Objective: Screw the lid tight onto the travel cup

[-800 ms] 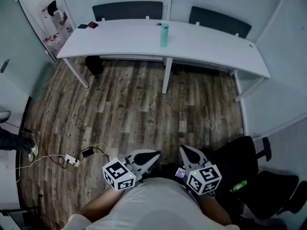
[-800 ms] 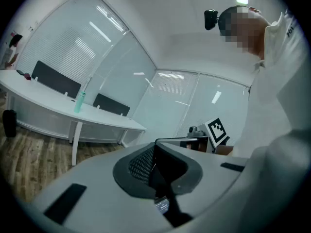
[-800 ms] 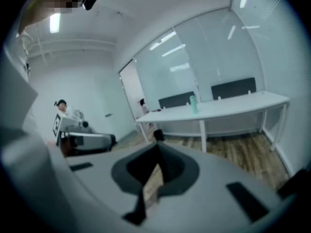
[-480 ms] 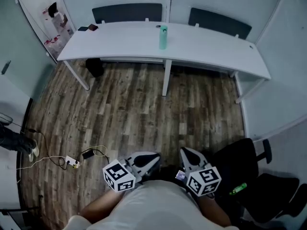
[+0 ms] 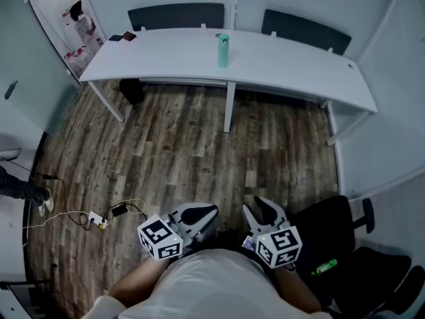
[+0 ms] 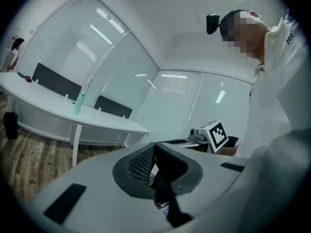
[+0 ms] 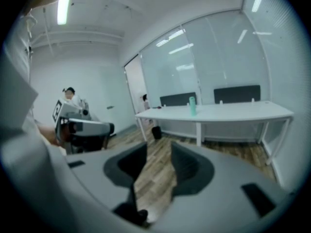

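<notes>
The green travel cup (image 5: 224, 50) stands upright on the long white table (image 5: 285, 68) across the room, far from both grippers. It also shows small in the left gripper view (image 6: 78, 104) and in the right gripper view (image 7: 192, 106). Whether its lid is on I cannot tell at this distance. My left gripper (image 5: 199, 212) is held close to my body over the wooden floor, its jaws shut on nothing (image 6: 154, 152). My right gripper (image 5: 255, 208) sits beside it, its jaws apart with only floor showing between them (image 7: 158, 152).
Two dark chairs (image 5: 176, 13) (image 5: 305, 30) stand behind the table. A black office chair (image 5: 332, 224) with a small green object (image 5: 324, 267) on it is at my right. A power strip with cables (image 5: 99, 219) lies on the floor at left. A black bin (image 5: 131, 90) sits under the table.
The head view has shifted a little. Both grippers stay near my body and have drifted slightly left. The cup has not moved on the table.
</notes>
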